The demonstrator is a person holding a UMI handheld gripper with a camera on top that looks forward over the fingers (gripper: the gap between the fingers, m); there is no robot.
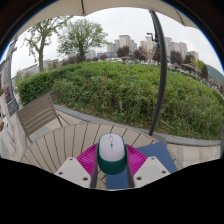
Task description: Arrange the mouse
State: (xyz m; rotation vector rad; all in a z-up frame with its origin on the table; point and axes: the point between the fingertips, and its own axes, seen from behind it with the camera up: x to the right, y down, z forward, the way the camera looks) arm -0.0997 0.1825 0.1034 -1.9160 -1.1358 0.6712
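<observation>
White-and-teal shell: mouse (112, 152), smooth, rounded, lying between the fingers.
Gripper (112, 170): fingers apart, gaps either side of the mouse.
Surface: slatted wooden table (60, 145); blue mat (160, 153) beneath the mouse.

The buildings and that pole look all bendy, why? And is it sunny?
In the gripper view, the wide-angle lens curves the pole and the distant buildings. The sky is grey and overcast, with soft light and no hard shadows. The mouse, between the claw's open fingers, looks sharp.
</observation>
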